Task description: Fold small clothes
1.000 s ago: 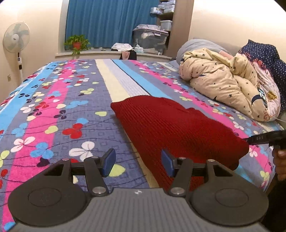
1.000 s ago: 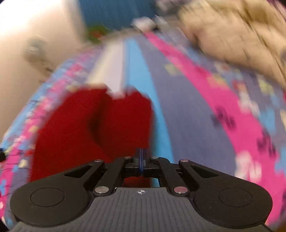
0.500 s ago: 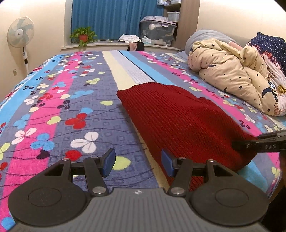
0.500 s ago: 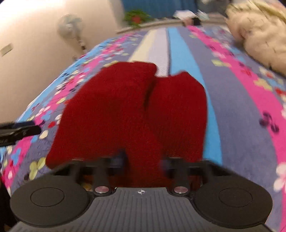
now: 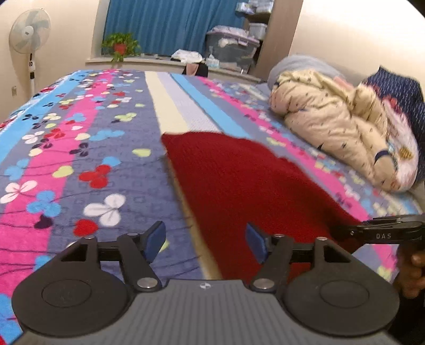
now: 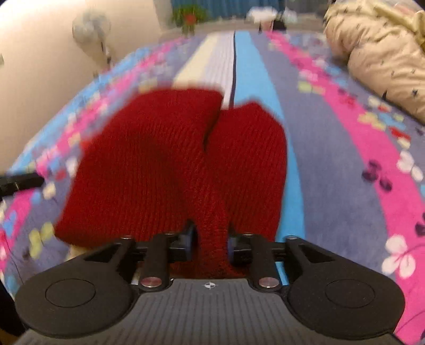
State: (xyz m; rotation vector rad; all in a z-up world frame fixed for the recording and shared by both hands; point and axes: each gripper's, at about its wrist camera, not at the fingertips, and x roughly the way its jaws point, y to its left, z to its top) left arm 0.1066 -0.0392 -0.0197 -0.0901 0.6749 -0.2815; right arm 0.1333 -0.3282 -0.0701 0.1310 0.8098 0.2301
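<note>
The red knit garment [image 6: 170,164] is lying partly folded on the bed [image 5: 87,164] while the right tool [image 6: 209,245] is opening around its near fold and the left tool [image 5: 204,240] is opening wide, empty.

Walls: cream, plain | Window: covered by blue curtain [image 5: 170,24], sill [image 5: 148,61] occupied by potted plant [image 5: 120,45] | Furniture: bed [image 5: 79,138] covered by striped floral sheet; bundled cream quilt [image 5: 342,132] laid at its right side; standing fan [image 5: 29,31] placed at left wall; storage boxes [image 5: 231,46] stacked beside wooden shelving | Light: warm, indoor.
</note>
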